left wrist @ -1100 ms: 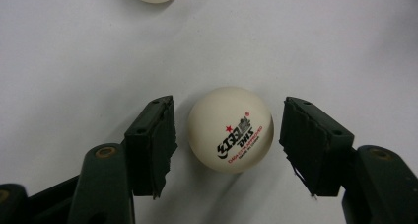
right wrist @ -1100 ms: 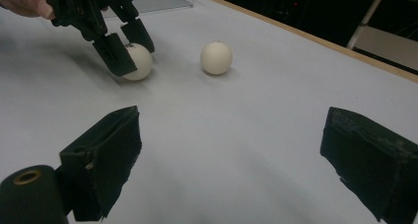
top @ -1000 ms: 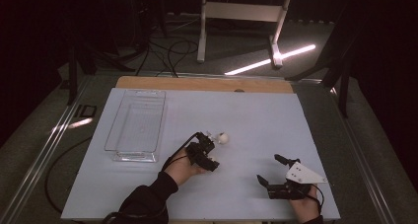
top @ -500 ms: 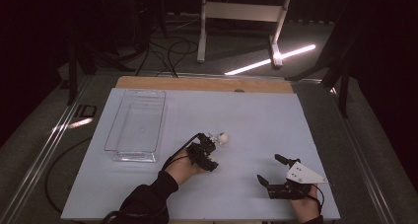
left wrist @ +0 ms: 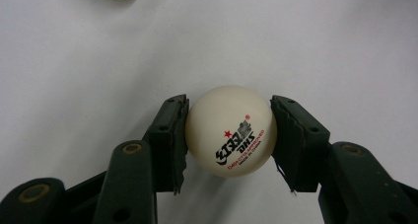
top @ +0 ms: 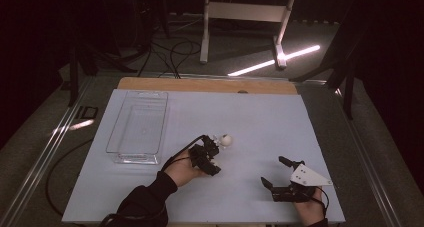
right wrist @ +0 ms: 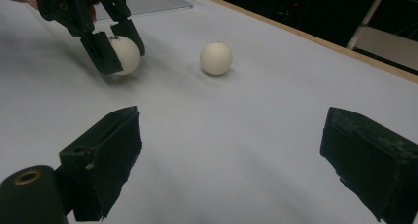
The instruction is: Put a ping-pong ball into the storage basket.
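Sitting far left on the table (top: pixel 260 122), the clear tray (top: pixel 137 127). Next, the left gripper (left wrist: pixel 229 135) pinches 1 white ball (left wrist: pixel 230 131) between both jaws; a 2nd ball (right wrist: pixel 216 58) lies just beyond. Right gripper (right wrist: pixel 231 160) rests low, jaws wide, holding nothing.

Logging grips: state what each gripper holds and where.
Left gripper clamps a ball across its middle, one jaw on each side. Right gripper is open and holds nothing.
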Action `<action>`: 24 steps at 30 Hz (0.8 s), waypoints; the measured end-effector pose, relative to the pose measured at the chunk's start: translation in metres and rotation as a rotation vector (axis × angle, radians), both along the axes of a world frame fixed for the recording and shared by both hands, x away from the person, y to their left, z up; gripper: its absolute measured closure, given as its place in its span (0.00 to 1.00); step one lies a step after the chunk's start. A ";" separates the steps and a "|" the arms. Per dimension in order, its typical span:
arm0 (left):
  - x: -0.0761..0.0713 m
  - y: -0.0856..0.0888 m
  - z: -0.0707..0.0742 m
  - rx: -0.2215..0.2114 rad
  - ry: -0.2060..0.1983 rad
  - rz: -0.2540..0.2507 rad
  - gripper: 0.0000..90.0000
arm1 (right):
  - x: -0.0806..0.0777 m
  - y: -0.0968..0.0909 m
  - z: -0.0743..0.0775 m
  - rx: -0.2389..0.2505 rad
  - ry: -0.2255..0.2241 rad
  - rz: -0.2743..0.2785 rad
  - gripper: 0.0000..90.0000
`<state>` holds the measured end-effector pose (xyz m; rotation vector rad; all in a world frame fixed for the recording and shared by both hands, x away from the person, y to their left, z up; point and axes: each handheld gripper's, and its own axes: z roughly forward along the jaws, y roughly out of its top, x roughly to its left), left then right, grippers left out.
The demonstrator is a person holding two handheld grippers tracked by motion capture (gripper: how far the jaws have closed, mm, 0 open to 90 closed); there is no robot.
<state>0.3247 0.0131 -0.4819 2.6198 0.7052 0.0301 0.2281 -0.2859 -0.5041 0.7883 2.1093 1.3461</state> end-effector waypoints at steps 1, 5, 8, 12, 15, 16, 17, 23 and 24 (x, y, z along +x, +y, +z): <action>0.000 0.000 0.000 0.000 0.000 0.000 0.58 | 0.000 0.000 0.000 -0.001 -0.001 -0.001 0.09; -0.002 0.001 0.004 0.016 0.001 -0.034 0.58 | 0.000 0.000 0.000 -0.002 0.000 0.001 0.09; -0.003 0.002 0.007 0.020 0.001 -0.055 0.58 | 0.000 0.000 0.000 -0.002 0.000 0.001 0.09; -0.003 0.006 0.010 0.012 0.010 -0.070 0.58 | 0.000 0.000 0.000 0.002 0.003 0.004 0.09; -0.005 0.008 0.011 0.027 0.010 -0.083 0.58 | 0.000 0.000 0.000 0.002 0.002 0.005 0.09; -0.005 0.009 0.011 0.029 0.014 -0.089 0.58 | 0.000 0.000 0.000 0.003 0.002 0.006 0.09; -0.006 0.009 0.011 0.034 0.013 -0.096 0.58 | 0.000 0.001 -0.001 0.001 0.002 0.005 0.09; -0.010 0.013 0.014 0.052 0.012 -0.131 0.58 | 0.000 0.001 0.000 0.005 0.003 0.007 0.09; -0.010 0.013 0.015 0.060 0.010 -0.135 0.58 | 0.000 0.001 0.000 0.005 0.004 0.006 0.09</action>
